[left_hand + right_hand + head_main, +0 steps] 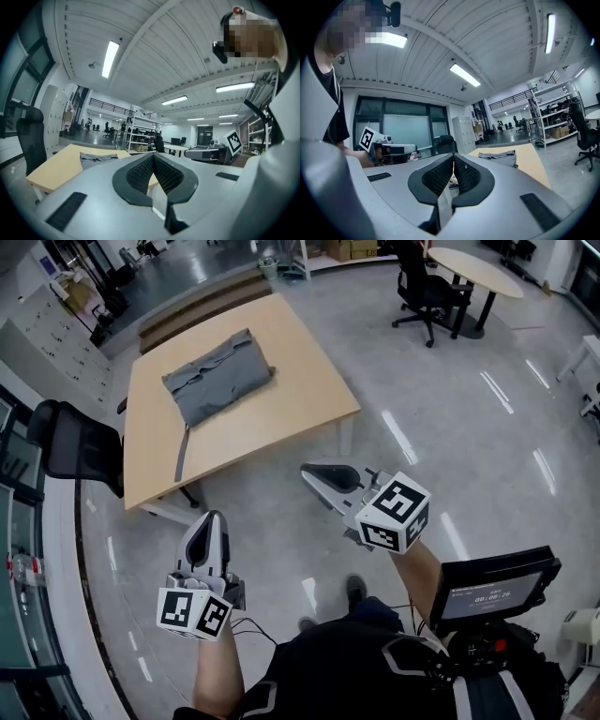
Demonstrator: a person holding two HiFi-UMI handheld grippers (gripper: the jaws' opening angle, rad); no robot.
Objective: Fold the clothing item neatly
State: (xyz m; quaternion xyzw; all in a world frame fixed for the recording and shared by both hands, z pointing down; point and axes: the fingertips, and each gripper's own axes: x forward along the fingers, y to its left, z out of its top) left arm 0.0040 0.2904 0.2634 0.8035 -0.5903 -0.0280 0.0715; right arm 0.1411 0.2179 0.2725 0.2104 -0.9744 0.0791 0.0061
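Grey garment (219, 377) folded into a rumpled rectangle on table (309, 381)

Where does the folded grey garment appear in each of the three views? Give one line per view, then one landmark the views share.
Head view: the grey garment lies upper left, folded, on the table.
Left gripper view: small, left of centre, a little below mid-height.
Right gripper view: small, right of centre, a little below mid-height.
Shared landmark: the light wooden table under it.
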